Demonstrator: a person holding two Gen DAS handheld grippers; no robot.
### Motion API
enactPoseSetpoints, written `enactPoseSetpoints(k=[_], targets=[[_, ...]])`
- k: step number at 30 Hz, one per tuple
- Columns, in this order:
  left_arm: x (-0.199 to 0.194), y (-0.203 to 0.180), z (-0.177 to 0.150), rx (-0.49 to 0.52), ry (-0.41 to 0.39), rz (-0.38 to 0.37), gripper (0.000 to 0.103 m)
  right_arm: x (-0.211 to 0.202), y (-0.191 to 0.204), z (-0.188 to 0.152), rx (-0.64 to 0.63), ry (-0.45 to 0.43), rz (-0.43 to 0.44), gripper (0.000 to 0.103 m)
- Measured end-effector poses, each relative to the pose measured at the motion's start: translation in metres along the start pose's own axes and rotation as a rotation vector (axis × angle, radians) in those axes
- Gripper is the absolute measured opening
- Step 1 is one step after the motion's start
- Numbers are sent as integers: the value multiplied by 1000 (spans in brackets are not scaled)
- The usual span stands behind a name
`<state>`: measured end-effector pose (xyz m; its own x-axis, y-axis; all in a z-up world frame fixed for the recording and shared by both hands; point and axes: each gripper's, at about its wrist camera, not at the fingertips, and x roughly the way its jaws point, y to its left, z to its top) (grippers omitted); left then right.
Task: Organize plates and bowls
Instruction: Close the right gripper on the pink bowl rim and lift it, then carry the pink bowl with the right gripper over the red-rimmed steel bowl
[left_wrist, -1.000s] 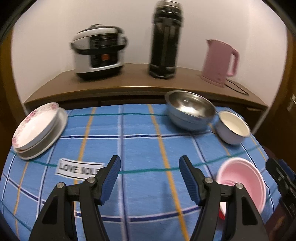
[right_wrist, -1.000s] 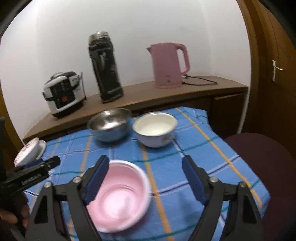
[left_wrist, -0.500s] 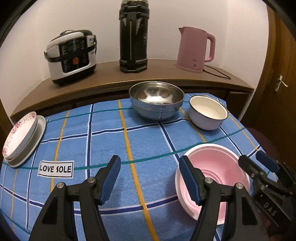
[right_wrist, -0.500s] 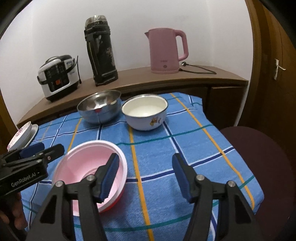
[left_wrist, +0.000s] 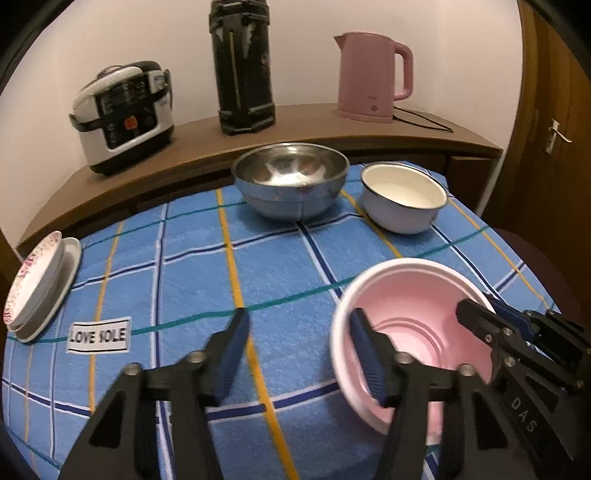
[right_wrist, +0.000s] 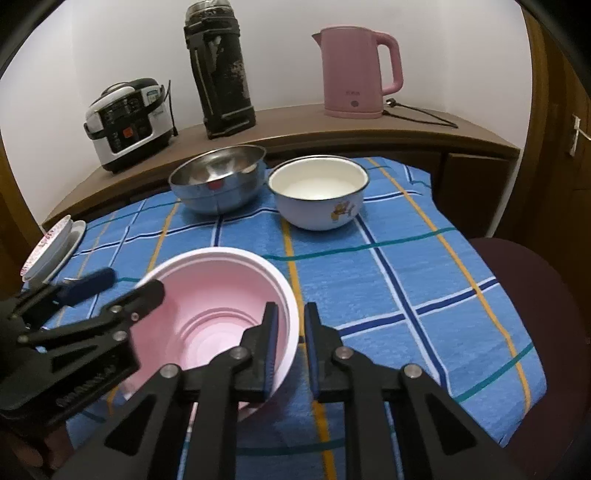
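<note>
Pink bowl (right_wrist: 221, 314), smooth plastic with a pale rim and stepped floor, sits on the blue checked surface (right_wrist: 406, 277) directly under both tools. The right hand-held gripper (right_wrist: 291, 332) pinches its near rim, likely to lift it. The left hand-held gripper (left_wrist: 299, 354) is closing, one finger inside the opposite rim, not yet pressing.

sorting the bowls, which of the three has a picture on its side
The white bowl, at the back right beside the steel bowl: it has a small cartoon figure on its outer wall. The steel bowl and the pink bowl are plain.
</note>
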<state>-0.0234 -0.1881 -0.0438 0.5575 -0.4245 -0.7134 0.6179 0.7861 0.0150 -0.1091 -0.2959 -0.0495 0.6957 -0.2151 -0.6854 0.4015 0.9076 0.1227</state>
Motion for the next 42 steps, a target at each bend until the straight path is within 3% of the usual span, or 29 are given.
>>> enactPoseSetpoints(k=[2,6,14,26,35,42], targets=[[2,-2,-1,0,10,-41,30,-1,1,0,0,-2,4,11],[3,-5,-4,4,26,-90,12,-1,1,-1,15,-2,19,11],[1,1,-3,-42,25,-136,10,-6,-1,2,34,-17,42,10],[-18,20,26,-74,-74,-88,10,-11,18,42,-4,-89,89,10],[-16,43,86,-106,-180,-34,10,6,35,113,-52,-200,91,10],[15,64,130,-123,-204,11,10,51,37,154,-18,-195,91,10]])
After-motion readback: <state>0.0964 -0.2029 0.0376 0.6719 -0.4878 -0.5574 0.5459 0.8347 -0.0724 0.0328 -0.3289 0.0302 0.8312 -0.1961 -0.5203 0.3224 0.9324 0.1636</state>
